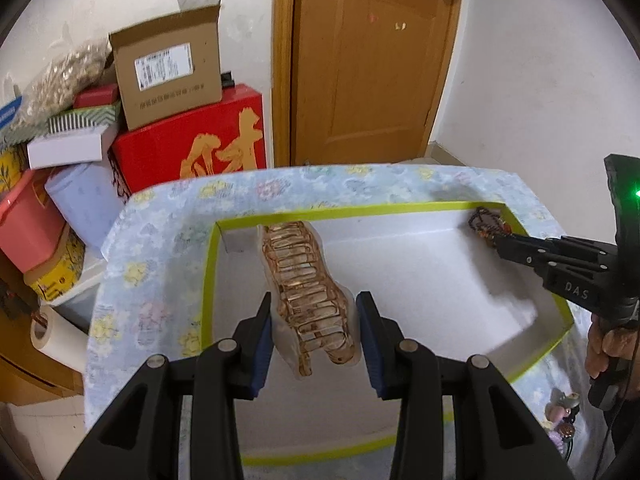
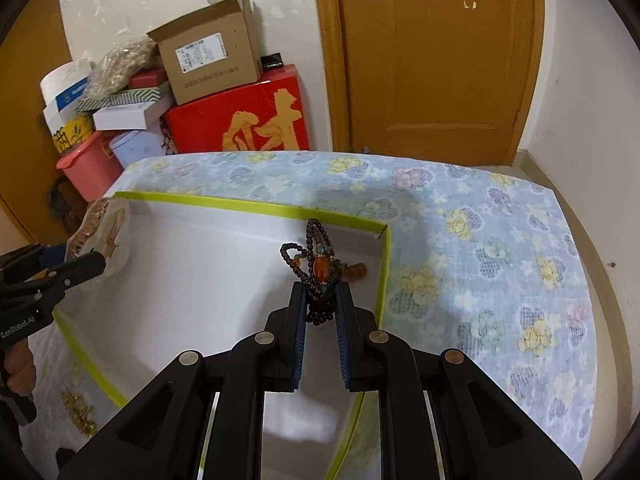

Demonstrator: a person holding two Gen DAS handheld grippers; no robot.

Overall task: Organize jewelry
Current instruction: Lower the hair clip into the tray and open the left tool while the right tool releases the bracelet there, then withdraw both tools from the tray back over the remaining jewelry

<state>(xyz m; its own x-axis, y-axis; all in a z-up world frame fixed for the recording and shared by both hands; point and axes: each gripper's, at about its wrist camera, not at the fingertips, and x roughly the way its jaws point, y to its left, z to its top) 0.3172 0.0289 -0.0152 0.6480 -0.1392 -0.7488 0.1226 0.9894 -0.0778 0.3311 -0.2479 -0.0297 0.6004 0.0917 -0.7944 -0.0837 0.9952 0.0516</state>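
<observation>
A clear packet of gold chain [image 1: 310, 296] is gripped between the widely spread jaws of the left gripper [image 1: 316, 320], above the left part of a white box [image 1: 420, 264]. A dark bead necklace [image 2: 320, 276] is pinched in the nearly closed right gripper [image 2: 320, 312] at the box's far right corner. The box is set on a flowered cloth [image 2: 480, 216].

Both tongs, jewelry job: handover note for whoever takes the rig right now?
Left tongs: closed on a clear plastic bag of gold hair clips, held over the white green-rimmed box.
Right tongs: shut on a dark brown bead necklace with an orange pendant, near the box's far right corner.
Done: both items picked up.
Left: set each down in the box; more small pieces lie on the floral cloth beside it.
</observation>
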